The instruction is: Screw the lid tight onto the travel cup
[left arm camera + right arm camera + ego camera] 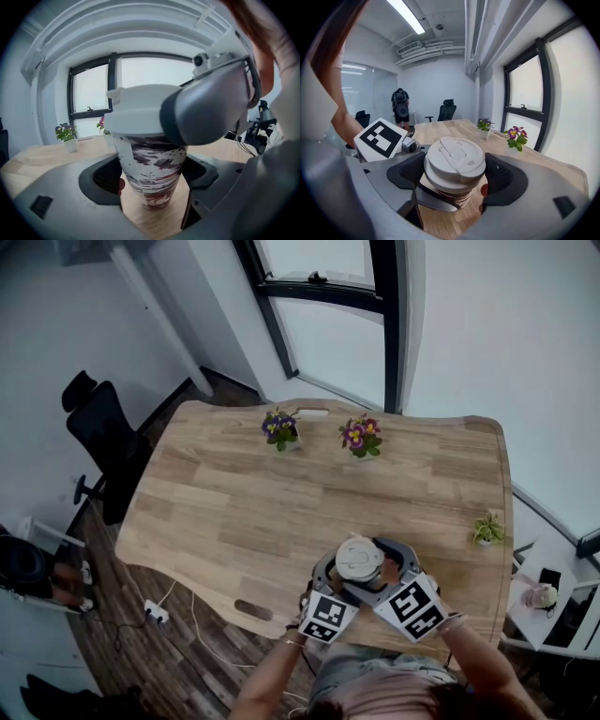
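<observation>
The travel cup (151, 164) stands upright on the wooden table (281, 493), near the edge that is at the bottom of the head view, a little to the right of the middle. Its wall is white with dark and red marks, and the white lid (454, 161) sits on top of it. Both grippers meet at the cup from the lower side of the head view. In the left gripper view, the left gripper (152, 178) has its jaws very wide apart and low around the body of the cup. The dark pads (105, 177) are just beside the wall on both sides, and I do not see them pressing on it. The right gripper (454, 176) is higher, at the level of the lid. In the right gripper view its jaws are closed on the rim of the lid, with one pad against each side. The marker cube (380, 137) of the left gripper shows at the left of that view. In the upper part of the head view, two pots with purple flowers (280, 430) (360, 437) stand near the far edge of the table, in front of the window (328, 324). A small green plant (487, 530) stands near the right edge. A black office chair (103, 427) is at the left, beside the table.
</observation>
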{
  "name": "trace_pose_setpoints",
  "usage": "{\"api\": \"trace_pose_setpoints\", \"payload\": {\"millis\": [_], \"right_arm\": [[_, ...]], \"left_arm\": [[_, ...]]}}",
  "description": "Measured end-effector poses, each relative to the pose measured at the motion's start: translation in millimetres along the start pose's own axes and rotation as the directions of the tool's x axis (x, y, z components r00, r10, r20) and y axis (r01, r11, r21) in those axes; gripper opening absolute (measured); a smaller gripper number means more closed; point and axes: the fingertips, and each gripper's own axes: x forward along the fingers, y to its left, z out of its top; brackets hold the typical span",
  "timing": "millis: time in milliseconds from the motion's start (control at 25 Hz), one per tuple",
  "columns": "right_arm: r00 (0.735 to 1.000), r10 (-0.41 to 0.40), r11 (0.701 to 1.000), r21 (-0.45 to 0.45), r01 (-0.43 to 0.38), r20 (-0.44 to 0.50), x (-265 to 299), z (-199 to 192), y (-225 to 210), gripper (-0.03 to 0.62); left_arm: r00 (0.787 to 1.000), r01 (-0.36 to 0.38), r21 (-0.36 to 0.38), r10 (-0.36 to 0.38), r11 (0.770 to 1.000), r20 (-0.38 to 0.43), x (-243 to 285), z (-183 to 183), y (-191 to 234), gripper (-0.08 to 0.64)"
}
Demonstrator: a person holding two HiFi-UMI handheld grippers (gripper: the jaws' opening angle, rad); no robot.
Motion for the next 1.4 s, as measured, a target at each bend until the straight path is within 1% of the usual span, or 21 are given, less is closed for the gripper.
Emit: {"api": "trace_pose_setpoints", "payload": {"millis": [80,160,200,280,400,480,520,600,720,800,840,880,960,1040,1120,1200,1240,1280,1320,1400], "right_arm": [[0.999,-0.048,0.998,0.032,0.047,0.011,0.9,0.2,-1.1,0.373],[0.999,-0.038,0.998,0.043,0.037,0.009,0.8,-0.4,-0.2,0.373],[1.000,-0.013,0.999,0.043,0.013,0.003,-0.2,-0.8,0.7,0.373],[0.999,0.051,0.998,0.028,-0.050,-0.018,-3.5,-1.9,1.6,0.374],[0.985,0.158,0.987,-0.005,-0.158,-0.063,-6.1,-5.0,3.8,0.385],[0.978,0.198,0.980,-0.010,-0.199,-0.073,-5.7,-6.3,5.2,0.383],[0.978,0.196,0.980,-0.010,-0.198,-0.067,-5.7,-6.3,4.8,0.383],[0.987,0.155,0.988,0.006,-0.155,-0.037,-6.3,-5.2,3.1,0.383],[0.999,0.014,0.997,0.069,-0.016,0.030,-7.2,-1.5,-1.3,0.383],[0.996,-0.073,0.992,0.110,0.066,0.060,-7.8,-1.5,-3.6,0.383],[0.994,-0.088,0.989,0.122,0.079,0.066,-7.8,-2.3,-3.2,0.383],[0.994,-0.084,0.989,0.129,0.075,0.065,-8.1,-3.2,-2.5,0.383],[0.997,-0.054,0.991,0.125,0.046,0.059,-11.6,-2.5,-2.9,0.385],[0.999,-0.015,0.996,0.094,0.010,0.047,-15.7,-1.3,-4.5,0.385],[0.999,0.052,0.997,0.052,-0.052,0.014,-16.4,-4.4,-1.1,0.393],[0.993,0.121,0.992,0.025,-0.120,-0.016,-15.5,-7.9,5.4,0.391],[0.991,0.136,0.991,0.020,-0.136,-0.019,-15.4,-8.3,7.0,0.391],[0.991,0.132,0.991,0.022,-0.132,-0.015,-15.6,-8.0,7.1,0.391],[0.994,0.108,0.994,0.028,-0.108,-0.005,-15.7,-7.3,6.2,0.391],[1.000,0.010,0.999,0.047,-0.011,0.020,-15.6,-5.8,3.2,0.391]], "left_arm": [[0.999,-0.036,-0.021,0.036,0.999,0.009,0.3,0.2,1.6,0.364],[1.000,-0.028,-0.022,0.029,0.999,0.013,0.5,-0.4,1.7,0.365],[1.000,-0.007,-0.014,0.007,1.000,0.011,0.5,-0.9,1.0,0.365],[0.998,0.069,0.019,-0.069,0.997,-0.005,-0.4,-1.9,-2.7,0.365],[0.978,0.204,0.083,-0.199,0.975,-0.059,-3.7,-4.4,-11.2,0.367],[0.968,0.244,0.100,-0.237,0.964,-0.083,-4.4,-5.1,-14.2,0.370],[0.968,0.244,0.100,-0.236,0.965,-0.085,-4.1,-4.7,-14.5,0.371],[0.976,0.211,0.084,-0.205,0.974,-0.074,-2.8,-3.5,-13.3,0.371],[0.994,0.102,0.038,-0.101,0.994,-0.040,0.1,-1.0,-8.9,0.371],[1.000,0.024,0.004,-0.024,1.000,-0.017,1.6,0.3,-7.0,0.371],[1.000,0.002,-0.006,-0.002,1.000,-0.006,1.6,0.6,-6.7,0.371],[1.000,-0.004,-0.010,0.004,1.000,0.001,1.3,0.6,-6.7,0.371],[1.000,0.030,0.002,-0.030,1.000,-0.002,0.8,0.3,-7.6,0.371],[0.994,0.104,0.037,-0.104,0.994,-0.025,-0.5,-0.9,-11.2,0.371],[0.980,0.193,0.080,-0.189,0.978,-0.063,-3.0,-3.3,-18.7,0.371],[0.963,0.262,0.112,-0.252,0.958,-0.102,-4.8,-6.0,-26.3,0.371],[0.958,0.277,0.120,-0.264,0.953,-0.113,-5.0,-6.7,-28.2,0.371],[0.958,0.275,0.119,-0.261,0.954,-0.117,-4.8,-6.7,-28.6,0.371],[0.963,0.258,0.112,-0.245,0.960,-0.114,-4.2,-6.5,-27.8,0.371],[0.979,0.186,0.079,-0.178,0.979,-0.094,-1.9,-4.7,-24.8,0.371]]}}
